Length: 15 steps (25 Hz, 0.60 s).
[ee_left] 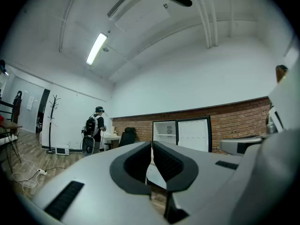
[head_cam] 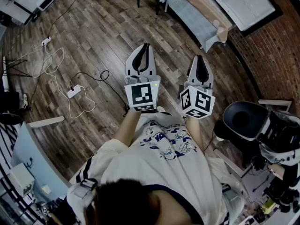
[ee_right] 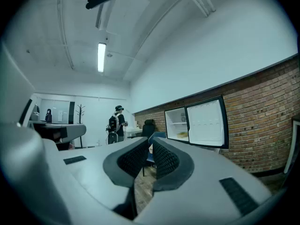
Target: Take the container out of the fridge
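A small fridge (ee_right: 177, 124) stands far off against the brick wall, its door (ee_right: 204, 123) swung open to the right. On a lower shelf lies a yellowish container (ee_right: 183, 134), small and hard to make out. The left gripper view shows the same fridge (ee_left: 165, 134), with the contents unclear. Both grippers are held level in front of the person's chest over the wooden floor. My left gripper (head_cam: 145, 48) is shut with nothing in it. My right gripper (head_cam: 200, 60) is beside it, its jaws together and empty. Both are far from the fridge.
Another person with a backpack (ee_right: 116, 123) stands by a desk left of the fridge, near a dark office chair (ee_left: 127, 136). A coat stand (ee_left: 52, 121) is at the far left. Cables and a power strip (head_cam: 73, 92) lie on the floor; a black seat (head_cam: 243, 121) is at the right.
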{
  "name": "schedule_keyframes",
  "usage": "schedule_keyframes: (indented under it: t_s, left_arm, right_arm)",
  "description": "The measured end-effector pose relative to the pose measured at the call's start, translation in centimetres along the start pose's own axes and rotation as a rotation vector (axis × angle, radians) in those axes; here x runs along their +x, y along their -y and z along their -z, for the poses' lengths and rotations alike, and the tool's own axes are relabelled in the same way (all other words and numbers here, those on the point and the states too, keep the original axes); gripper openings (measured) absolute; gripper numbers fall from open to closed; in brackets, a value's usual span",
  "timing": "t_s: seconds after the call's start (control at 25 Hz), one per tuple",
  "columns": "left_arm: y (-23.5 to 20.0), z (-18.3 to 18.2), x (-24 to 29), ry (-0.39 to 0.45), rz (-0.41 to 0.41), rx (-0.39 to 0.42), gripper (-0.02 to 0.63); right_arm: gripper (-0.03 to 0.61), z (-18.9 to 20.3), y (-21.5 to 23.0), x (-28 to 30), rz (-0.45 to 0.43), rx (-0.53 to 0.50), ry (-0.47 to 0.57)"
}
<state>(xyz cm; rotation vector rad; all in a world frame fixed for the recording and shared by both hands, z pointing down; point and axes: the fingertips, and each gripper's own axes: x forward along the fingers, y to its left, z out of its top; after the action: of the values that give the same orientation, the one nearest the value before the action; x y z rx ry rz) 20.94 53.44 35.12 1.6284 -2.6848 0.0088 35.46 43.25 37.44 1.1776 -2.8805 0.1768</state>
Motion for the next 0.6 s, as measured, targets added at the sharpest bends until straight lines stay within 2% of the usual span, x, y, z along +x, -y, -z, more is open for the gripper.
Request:
schedule_keyframes:
  t_s: [0.6]
  left_arm:
    - [-2.6,0.3,2.8,-0.005,0.014,-0.014,0.029]
  right_arm:
    - [0.049,0.7,-2.1,3.5,-0.012,0.014,-0.027]
